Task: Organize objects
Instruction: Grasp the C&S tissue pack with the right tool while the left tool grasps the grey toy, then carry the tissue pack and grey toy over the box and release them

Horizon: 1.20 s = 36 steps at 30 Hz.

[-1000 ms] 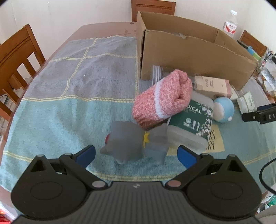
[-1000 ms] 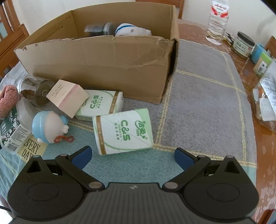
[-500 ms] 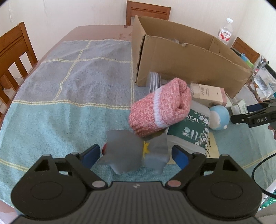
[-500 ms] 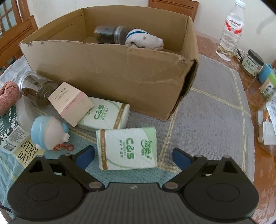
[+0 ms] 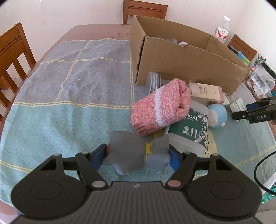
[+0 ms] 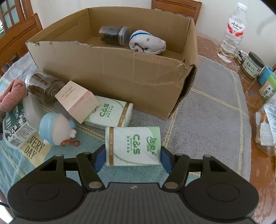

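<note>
The soft grey toy figure [image 5: 136, 151] sits on the teal cloth, pinched by the left gripper [image 5: 137, 156]. The right gripper [image 6: 132, 159] clamps a green-and-white tissue pack [image 6: 133, 145]. Only a jar and rolled sock lie in the brown cardboard box [image 6: 110, 72], so most clutter is left.

"C&S" on both tissue packs [image 6: 133, 145], "EVERY DAY" on a card [image 6: 33, 148], "DAS" on the right gripper [image 5: 262, 117].

Daylight washes the plain white wall [image 5: 86, 12] — wooden chairs [image 5: 12, 50] ring the brown tabletop [image 5: 96, 32], draped in a blue-and-grey checked cloth [image 5: 69, 96] — a paned window [image 6: 10, 15] far left.
</note>
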{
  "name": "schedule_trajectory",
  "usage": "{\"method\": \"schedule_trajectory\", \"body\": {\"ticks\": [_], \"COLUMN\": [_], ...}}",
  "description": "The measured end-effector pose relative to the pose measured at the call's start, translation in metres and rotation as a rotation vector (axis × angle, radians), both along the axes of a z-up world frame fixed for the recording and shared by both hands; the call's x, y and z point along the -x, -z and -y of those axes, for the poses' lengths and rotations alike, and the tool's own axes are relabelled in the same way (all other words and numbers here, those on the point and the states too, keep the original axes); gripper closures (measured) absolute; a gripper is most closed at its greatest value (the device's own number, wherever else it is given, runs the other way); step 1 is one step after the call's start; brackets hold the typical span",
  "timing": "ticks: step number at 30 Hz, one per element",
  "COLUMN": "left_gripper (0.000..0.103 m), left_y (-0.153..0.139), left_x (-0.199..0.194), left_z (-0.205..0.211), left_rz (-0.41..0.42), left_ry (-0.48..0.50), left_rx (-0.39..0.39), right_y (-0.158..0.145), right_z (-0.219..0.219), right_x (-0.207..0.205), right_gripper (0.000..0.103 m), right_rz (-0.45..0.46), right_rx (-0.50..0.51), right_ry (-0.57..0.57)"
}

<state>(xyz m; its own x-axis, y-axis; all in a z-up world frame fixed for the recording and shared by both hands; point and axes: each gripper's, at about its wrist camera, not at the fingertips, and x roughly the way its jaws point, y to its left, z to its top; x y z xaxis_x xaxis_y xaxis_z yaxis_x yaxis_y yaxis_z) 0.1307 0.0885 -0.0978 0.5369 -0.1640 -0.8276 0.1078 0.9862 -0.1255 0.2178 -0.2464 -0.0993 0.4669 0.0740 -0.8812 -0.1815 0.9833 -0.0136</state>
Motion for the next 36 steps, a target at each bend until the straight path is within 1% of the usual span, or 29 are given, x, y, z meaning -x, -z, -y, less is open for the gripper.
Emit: {"method": "schedule_trajectory", "body": {"ticks": [3, 5, 10, 17, 24, 29, 33, 36], "left_gripper": [0.031, 0.031, 0.031, 0.031, 0.031, 0.031, 0.031, 0.031], "left_y": [-0.008, -0.016, -0.042, -0.081, -0.118, -0.136, -0.145, -0.147], "left_x": [0.000, 0.001, -0.002, -0.016, -0.044, -0.076, -0.105, -0.127], "left_z": [-0.003, -0.005, -0.006, 0.002, 0.021, 0.040, 0.058, 0.068], "left_rz": [-0.002, -0.001, 0.008, 0.030, 0.066, 0.104, 0.141, 0.150], "left_ry": [0.005, 0.011, 0.041, 0.092, 0.170, 0.220, 0.253, 0.261], "left_rx": [-0.011, -0.015, -0.046, -0.045, -0.051, -0.072, -0.091, -0.094], "right_y": [-0.008, -0.015, -0.033, -0.062, -0.108, -0.138, -0.152, -0.158], "right_z": [0.001, 0.002, 0.003, 0.004, 0.000, 0.000, -0.004, -0.009], "right_x": [0.002, 0.004, 0.008, 0.004, -0.004, -0.022, -0.042, -0.058], "right_gripper": [0.034, 0.034, 0.035, 0.035, 0.035, 0.035, 0.035, 0.035], "right_rz": [-0.005, -0.013, -0.016, -0.022, 0.038, 0.100, 0.151, 0.178], "right_rx": [0.011, 0.001, 0.006, -0.006, -0.012, -0.048, -0.062, -0.062], "right_ry": [0.002, -0.001, -0.026, -0.069, -0.134, -0.136, -0.135, -0.142]}}
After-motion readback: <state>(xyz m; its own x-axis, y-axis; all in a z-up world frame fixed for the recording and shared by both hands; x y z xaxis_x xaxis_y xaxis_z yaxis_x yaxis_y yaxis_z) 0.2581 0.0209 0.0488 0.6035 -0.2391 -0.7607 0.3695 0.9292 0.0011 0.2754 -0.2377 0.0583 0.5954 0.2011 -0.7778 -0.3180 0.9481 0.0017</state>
